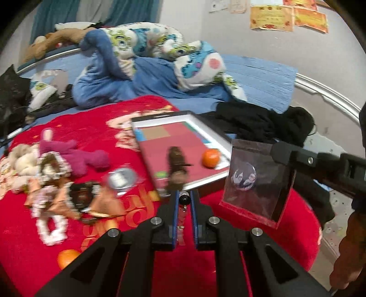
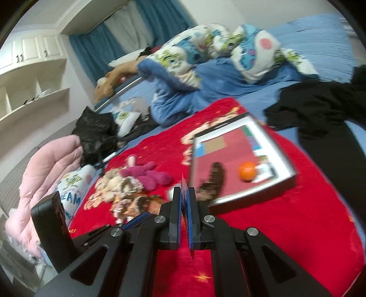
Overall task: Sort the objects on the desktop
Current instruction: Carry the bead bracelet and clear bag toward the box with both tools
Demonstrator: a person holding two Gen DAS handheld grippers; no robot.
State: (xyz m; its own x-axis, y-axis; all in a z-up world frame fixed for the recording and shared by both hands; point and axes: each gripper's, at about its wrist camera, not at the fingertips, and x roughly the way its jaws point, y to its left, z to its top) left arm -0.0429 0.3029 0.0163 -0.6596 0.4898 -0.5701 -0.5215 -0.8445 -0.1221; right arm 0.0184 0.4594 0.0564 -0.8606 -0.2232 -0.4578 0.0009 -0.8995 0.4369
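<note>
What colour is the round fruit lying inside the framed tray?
Orange; it shows best in the left wrist view, on the tray's red surface.

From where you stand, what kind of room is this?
Most likely a bedroom: a bed with a rumpled cartoon quilt, blue curtains, and white wall cupboards. The sorting happens on a red blanket spread over the bed.

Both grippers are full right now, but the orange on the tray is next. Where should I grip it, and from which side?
Grip the orange across its middle, coming from above. It is round, so any pair of opposite sides serves. It sits alone on the tray, near the raised right rim; line the fingers up along that rim so neither catches it. The brown toy lies well clear.
</note>
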